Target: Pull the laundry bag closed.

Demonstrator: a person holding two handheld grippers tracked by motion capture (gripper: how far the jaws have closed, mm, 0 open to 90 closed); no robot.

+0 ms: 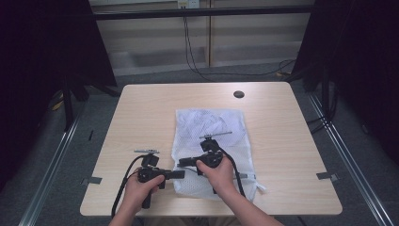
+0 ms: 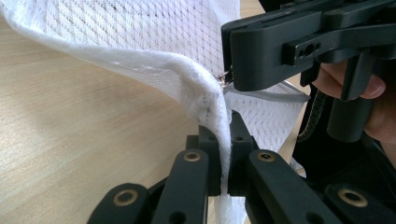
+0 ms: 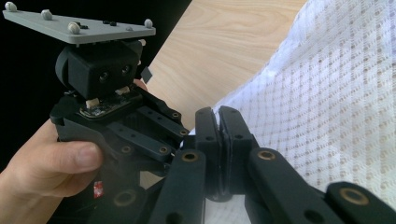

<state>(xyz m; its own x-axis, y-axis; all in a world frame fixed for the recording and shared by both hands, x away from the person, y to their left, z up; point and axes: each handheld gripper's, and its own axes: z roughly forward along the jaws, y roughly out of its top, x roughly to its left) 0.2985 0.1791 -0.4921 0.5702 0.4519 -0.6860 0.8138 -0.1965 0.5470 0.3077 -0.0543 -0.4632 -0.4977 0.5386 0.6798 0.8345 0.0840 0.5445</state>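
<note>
Left gripper (image 2: 224, 175): I have it clamped on the near-left edge of the white mesh bag (image 1: 211, 141) | right gripper (image 3: 218, 154): pinched tight on the zipper pull (image 2: 225, 79) there | progress: judged early, opening barely started | bag: flat mid-table (image 1: 150, 108), rumpled white fabric inside its far half.

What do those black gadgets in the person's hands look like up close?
Each is a matte black hand-held tool. The left gripper and right gripper both end in two flat black jaws on hinged links with brass-coloured pivots. Each carries a grey three-cornered plate with small pale studs on top, and trails a black cable. The forearms are bare.
</note>
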